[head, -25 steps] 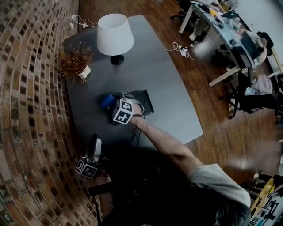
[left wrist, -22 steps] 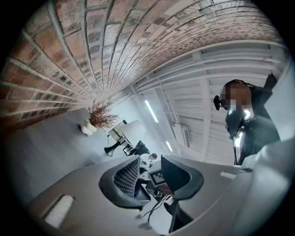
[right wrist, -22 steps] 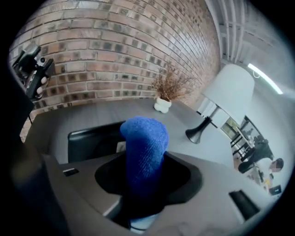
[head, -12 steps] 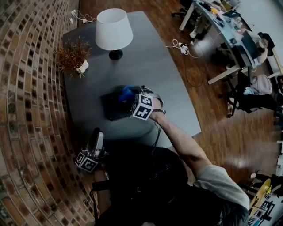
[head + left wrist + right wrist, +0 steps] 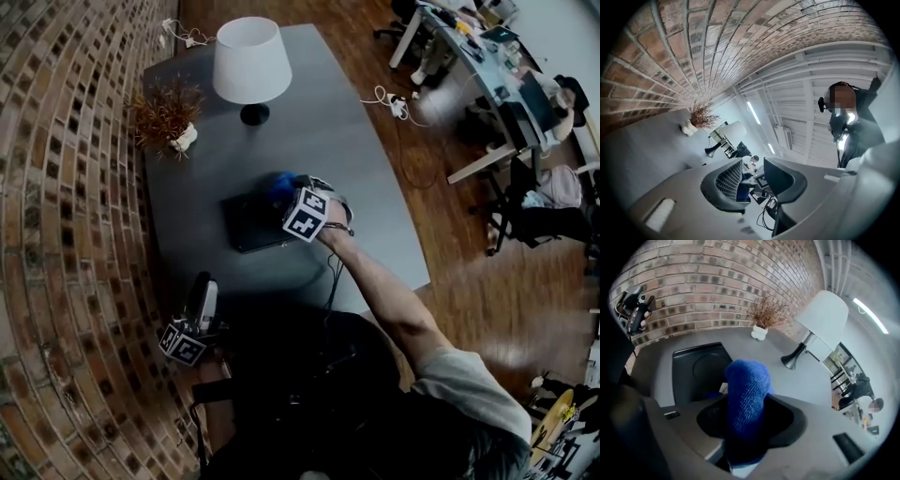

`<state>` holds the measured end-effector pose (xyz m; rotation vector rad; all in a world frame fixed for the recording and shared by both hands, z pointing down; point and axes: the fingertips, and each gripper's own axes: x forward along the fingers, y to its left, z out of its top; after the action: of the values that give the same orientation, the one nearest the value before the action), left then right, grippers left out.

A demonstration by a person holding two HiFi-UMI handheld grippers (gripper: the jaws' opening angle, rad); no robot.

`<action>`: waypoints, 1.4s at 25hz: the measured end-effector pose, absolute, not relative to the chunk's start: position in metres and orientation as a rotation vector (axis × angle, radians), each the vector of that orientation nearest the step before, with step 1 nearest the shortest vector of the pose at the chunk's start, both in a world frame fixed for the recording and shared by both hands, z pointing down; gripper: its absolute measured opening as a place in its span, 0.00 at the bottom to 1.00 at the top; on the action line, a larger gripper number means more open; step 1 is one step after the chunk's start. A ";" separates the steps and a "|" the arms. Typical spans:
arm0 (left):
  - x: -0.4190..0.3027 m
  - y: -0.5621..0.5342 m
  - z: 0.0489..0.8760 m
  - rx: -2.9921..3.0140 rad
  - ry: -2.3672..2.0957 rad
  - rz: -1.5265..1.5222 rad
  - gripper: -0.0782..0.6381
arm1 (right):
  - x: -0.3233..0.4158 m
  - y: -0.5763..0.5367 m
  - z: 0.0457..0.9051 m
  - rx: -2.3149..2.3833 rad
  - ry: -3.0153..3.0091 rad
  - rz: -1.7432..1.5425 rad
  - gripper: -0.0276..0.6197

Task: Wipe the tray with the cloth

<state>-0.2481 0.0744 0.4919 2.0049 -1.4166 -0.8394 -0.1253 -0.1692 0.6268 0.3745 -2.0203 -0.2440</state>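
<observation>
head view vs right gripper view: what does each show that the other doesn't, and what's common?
Head view only: the wooden floor, the office desks and the person's forearm.
Right gripper view only: the right gripper close up, its jaws shut on the blue cloth, and the round recess in the tray.
Both: tray, blue cloth, lamp, dried plant, brick wall, grey table.

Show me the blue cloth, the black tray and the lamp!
blue cloth [image 5: 745, 390]: right gripper view, on its fuzzy middle.
black tray [image 5: 691, 378]: right gripper view, on its bare bottom.
lamp [image 5: 251, 58]: head view, on its white shade.
</observation>
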 end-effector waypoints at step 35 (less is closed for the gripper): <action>-0.196 0.039 0.495 2.080 -1.275 -0.723 0.30 | -0.087 -0.210 0.612 0.461 -1.858 -0.404 0.34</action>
<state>-0.1963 0.0390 0.4953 2.0802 -1.2746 -0.7229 -0.0866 -0.2101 0.6121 0.4609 -1.8576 -0.4036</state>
